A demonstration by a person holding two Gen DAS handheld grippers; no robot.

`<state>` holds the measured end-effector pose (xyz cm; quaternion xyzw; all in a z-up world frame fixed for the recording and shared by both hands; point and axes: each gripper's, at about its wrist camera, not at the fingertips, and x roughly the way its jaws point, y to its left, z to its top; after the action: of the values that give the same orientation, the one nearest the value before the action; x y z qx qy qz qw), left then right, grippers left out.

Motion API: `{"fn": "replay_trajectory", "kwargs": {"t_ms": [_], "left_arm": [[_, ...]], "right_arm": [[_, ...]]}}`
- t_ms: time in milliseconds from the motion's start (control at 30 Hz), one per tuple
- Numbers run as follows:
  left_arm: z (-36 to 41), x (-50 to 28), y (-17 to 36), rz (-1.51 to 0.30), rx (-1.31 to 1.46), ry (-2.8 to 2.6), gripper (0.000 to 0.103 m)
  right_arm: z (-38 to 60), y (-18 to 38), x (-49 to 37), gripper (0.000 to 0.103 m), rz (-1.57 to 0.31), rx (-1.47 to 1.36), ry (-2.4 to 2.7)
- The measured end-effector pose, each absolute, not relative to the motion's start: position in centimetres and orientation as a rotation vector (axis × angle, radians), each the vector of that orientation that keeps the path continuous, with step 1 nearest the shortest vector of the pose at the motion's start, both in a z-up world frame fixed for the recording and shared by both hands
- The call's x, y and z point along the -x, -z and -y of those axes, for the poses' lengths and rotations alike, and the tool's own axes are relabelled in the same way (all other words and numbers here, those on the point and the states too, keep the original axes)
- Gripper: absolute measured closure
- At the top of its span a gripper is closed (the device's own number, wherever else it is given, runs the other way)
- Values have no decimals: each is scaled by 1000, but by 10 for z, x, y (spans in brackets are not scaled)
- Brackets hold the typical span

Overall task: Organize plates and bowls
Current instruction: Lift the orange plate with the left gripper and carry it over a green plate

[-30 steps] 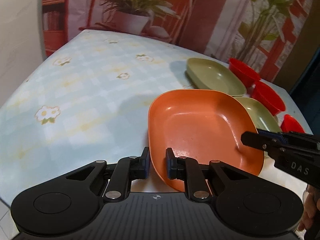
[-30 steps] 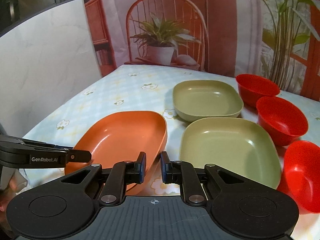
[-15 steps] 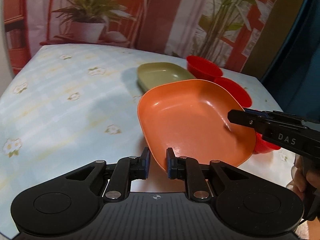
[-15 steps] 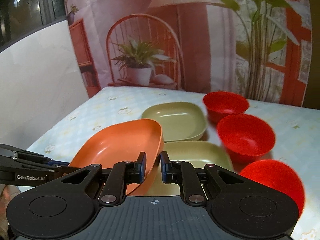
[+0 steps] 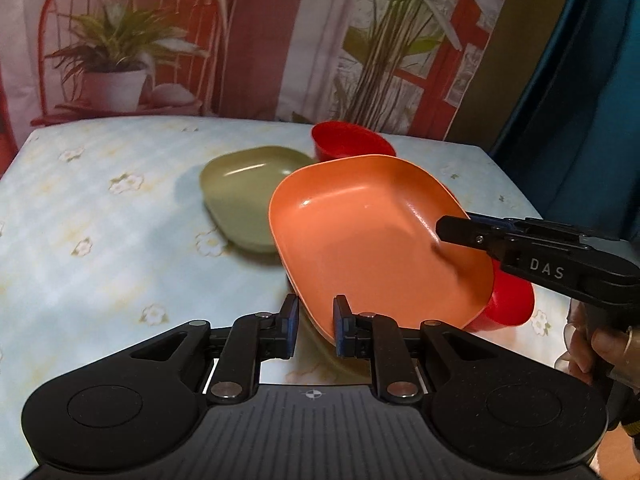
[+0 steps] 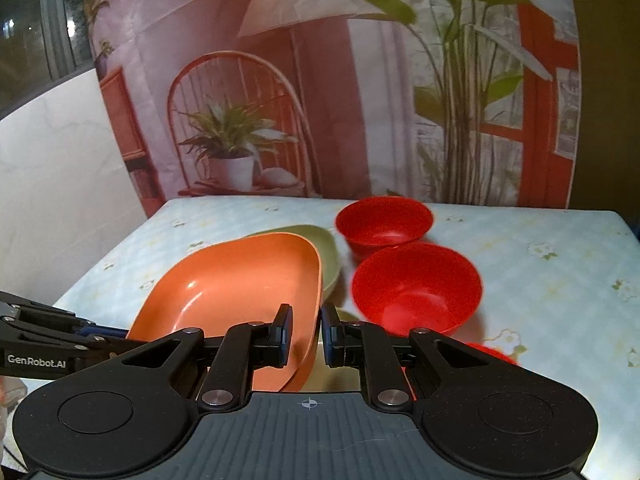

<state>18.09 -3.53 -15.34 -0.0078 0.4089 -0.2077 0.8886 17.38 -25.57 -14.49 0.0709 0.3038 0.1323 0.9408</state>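
Both grippers hold the orange plate (image 5: 372, 240) above the table. My left gripper (image 5: 314, 326) is shut on its near rim. My right gripper (image 6: 305, 334) is shut on its opposite rim, where the orange plate (image 6: 240, 292) tilts up. The right gripper (image 5: 532, 256) shows in the left wrist view, the left gripper (image 6: 52, 344) in the right wrist view. A green plate (image 5: 240, 196) lies behind the orange one on the table. Another green plate (image 6: 344, 316) is mostly hidden under the orange plate. Red bowls (image 6: 416, 288) (image 6: 384, 220) stand to the right.
The table (image 5: 100, 240) has a pale floral cloth. A third red bowl (image 6: 492, 354) peeks out behind my right gripper. A backdrop with a chair and plants hangs behind the table. The table's right edge (image 5: 516, 188) borders a dark blue curtain.
Both grippers have carried the orange plate up and to the right, over the nearer green plate and toward the red bowls. Both grips are unchanged.
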Motion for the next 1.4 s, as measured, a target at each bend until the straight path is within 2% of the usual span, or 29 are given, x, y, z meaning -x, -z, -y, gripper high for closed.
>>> {"fn": "replay_trajectory", "kwargs": {"t_ms": [567,1400], "left_arm": [[58,-183,172,-899,26,484,83],[49,-190,183,-947,50,429,83]], "right_arm": [[283,152,-183,89,-643,-134,-240],[266,169,-206,88,-695,-112,-272]]}}
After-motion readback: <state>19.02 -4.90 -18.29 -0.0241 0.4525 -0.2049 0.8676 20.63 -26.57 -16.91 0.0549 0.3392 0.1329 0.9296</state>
